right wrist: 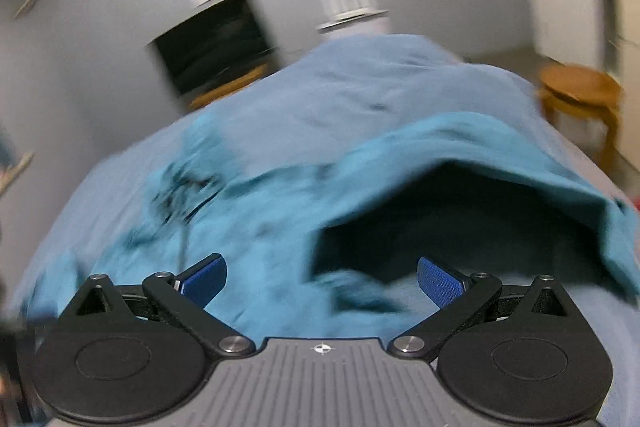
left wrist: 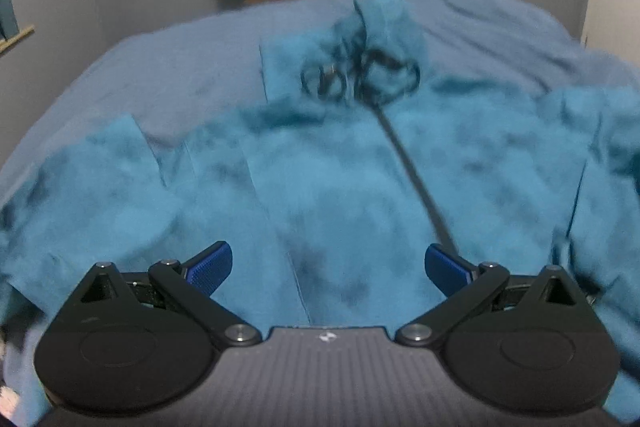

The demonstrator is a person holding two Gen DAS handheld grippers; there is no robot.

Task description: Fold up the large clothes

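A: The teal jacket (left wrist: 320, 179) is lying spread on the blue bed sheet (left wrist: 160, 75), zipper running toward one o'clock. The left gripper (left wrist: 328, 269) is hovering wide, gripping nothing.

B: The right gripper (right wrist: 322, 279) is gaping too, facing a lifted flap at two o'clock. Grabbing one layer, I'm guessing, risks bunching the fold.

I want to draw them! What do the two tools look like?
The left tool and right tool match: bumpy blue fingertips, black arms with silver screws, round black discs, and a ribbed grey body with a tiny white mark.
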